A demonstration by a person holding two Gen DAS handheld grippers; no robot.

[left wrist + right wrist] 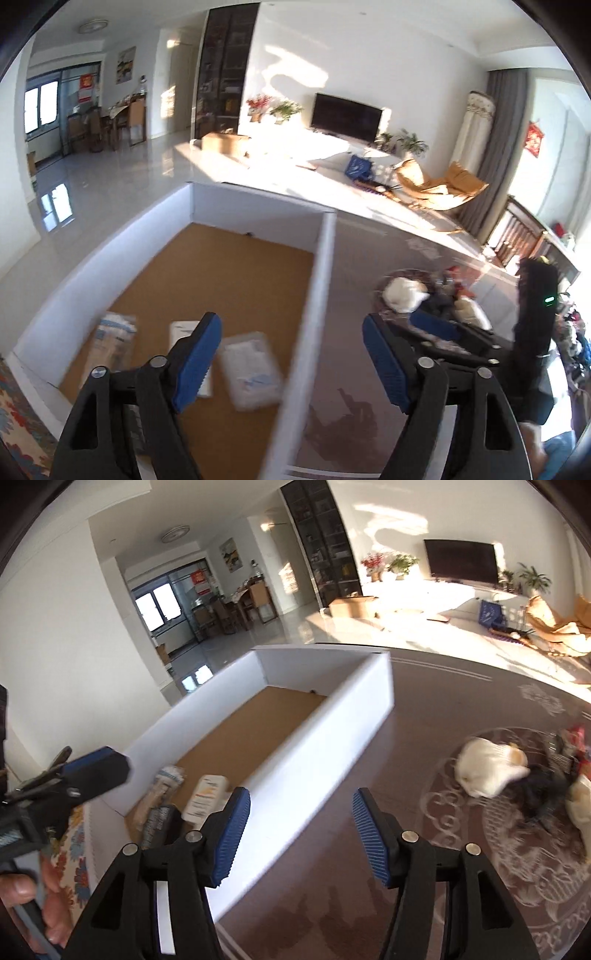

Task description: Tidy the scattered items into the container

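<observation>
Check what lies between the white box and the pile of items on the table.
Bare brown table separates the box from the pile, clearest in the right wrist view.

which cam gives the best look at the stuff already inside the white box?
Left wrist. It looks down into the white box, showing three blurred packets spread flat on the brown floor, between and beyond the left gripper, whose jaws are open. Right wrist shows the packets bunched at the near corner, partly hidden behind its own finger.
</observation>
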